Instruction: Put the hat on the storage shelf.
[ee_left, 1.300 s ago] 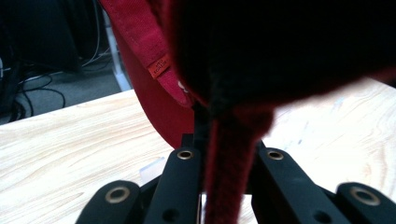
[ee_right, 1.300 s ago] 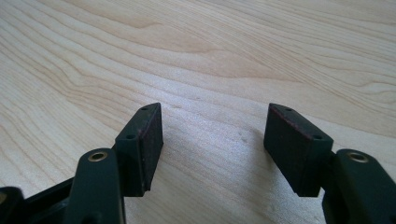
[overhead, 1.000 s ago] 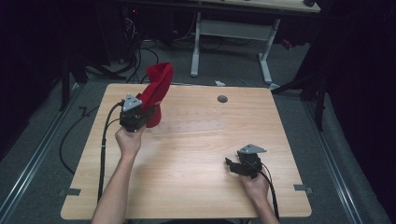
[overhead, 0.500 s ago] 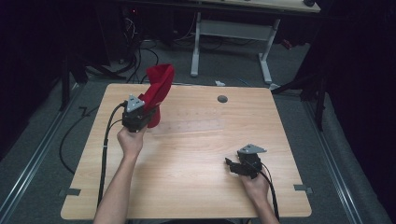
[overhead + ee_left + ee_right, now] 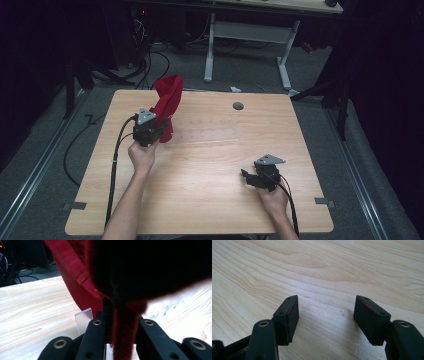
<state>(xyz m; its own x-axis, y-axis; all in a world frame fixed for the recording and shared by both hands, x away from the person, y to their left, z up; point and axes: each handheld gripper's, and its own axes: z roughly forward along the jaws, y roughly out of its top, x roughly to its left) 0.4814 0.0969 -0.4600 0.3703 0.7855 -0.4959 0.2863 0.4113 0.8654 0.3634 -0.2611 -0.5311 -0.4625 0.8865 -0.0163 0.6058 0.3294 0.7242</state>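
Observation:
A red cloth (image 5: 167, 102) hangs lifted above the table's far left part, bunched and drooping. My left gripper (image 5: 159, 129) is shut on it. In the left gripper view the red cloth (image 5: 75, 272) drapes over the camera and a strip of it runs down between the closed jaws. My right gripper (image 5: 248, 177) rests low over the wooden table (image 5: 215, 200) near the front right. Its jaws stand wide apart in the right gripper view, where the right gripper (image 5: 325, 317) has bare wood between its fingers.
A small round grey grommet (image 5: 238, 106) sits in the table near the far edge. A white desk frame (image 5: 250, 45) and cables lie on the floor beyond the table. Black cables trail from both grippers off the front edge.
The left gripper and the red cloth have shifted very slightly. The right gripper has not moved.

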